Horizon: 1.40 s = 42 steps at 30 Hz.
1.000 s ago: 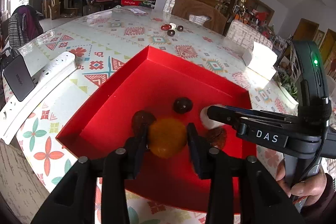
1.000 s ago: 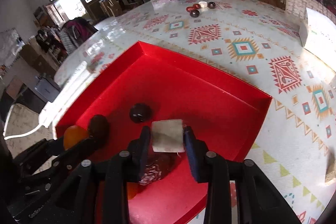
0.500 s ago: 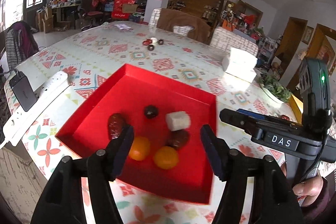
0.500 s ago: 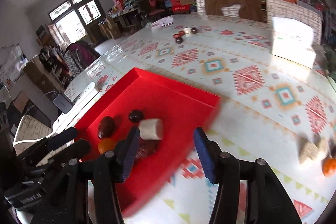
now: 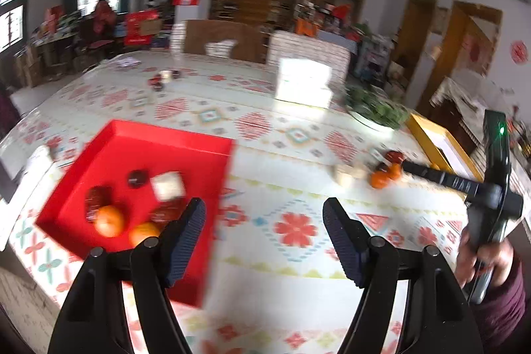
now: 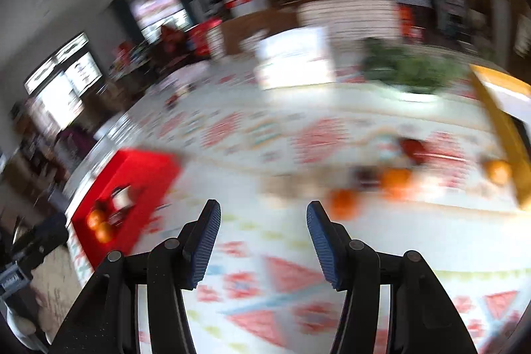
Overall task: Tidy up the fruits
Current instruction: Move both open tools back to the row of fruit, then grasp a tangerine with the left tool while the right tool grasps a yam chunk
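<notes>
Currently: table (image 5: pixel 298 274) large, patterned; red tray (image 5: pixel 139 148) holds sorted fruit; loose oranges (image 6: pixel 396 179) well right, round, firm, slippery: grip across middle; left gripper (image 5: pixel 264 238) opening, empty; right gripper (image 6: pixel 264 241) released, empty

patterned table (image 5: pixel 292 274): red tray (image 5: pixel 212 155), loose oranges (image 5: pixel 380 178), white box (image 5: pixel 303 83).
</notes>
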### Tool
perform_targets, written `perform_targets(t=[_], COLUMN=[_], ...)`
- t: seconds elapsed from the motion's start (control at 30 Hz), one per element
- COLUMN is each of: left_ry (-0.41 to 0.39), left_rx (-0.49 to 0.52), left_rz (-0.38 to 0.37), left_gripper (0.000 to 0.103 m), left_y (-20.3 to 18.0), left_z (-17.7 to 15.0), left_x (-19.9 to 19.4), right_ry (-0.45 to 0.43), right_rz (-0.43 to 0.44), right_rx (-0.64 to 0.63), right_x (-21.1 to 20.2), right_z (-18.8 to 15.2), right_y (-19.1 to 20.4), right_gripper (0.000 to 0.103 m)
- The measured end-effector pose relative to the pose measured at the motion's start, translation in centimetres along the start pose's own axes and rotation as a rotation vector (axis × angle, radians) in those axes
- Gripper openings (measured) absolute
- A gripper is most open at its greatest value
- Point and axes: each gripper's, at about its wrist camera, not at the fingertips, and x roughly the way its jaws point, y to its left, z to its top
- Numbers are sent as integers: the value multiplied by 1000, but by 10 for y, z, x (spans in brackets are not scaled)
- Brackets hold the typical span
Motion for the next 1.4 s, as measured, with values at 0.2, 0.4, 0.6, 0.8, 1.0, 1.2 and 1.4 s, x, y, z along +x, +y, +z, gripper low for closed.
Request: perform_targets(t=[0.2, 0.4, 0.6, 0.8, 1.0, 1.2, 1.4], left_ry=[50, 91, 106, 134, 126, 131, 161], left_rx=[72, 133, 176, 207, 270, 351, 431], left_rz=[-75, -118, -126, -135, -179, -255, -252], left_gripper=[72, 73, 73, 73, 73, 59, 55], left_y=[-47, -81, -96, -105, -129, -161, -185], left_z=[1, -4, -6, -6, 3, 6, 14], left_x=[25, 42, 58, 80, 108, 137, 174], right_ry=[-85, -94, -23, 3, 42, 60, 80], right_rz=[-114, -171, -164, -179, -176, -154, -185], right_rx=[192, 254, 251, 223, 202, 210, 192], right_x=[-53, -58, -12, 32, 54, 55, 49], right_z=[6, 11, 14, 24, 25, 23, 20], right_y=[-103, -144, -144, -139, -143, -145, -140], right_gripper=[59, 59, 59, 59, 59, 41, 40])
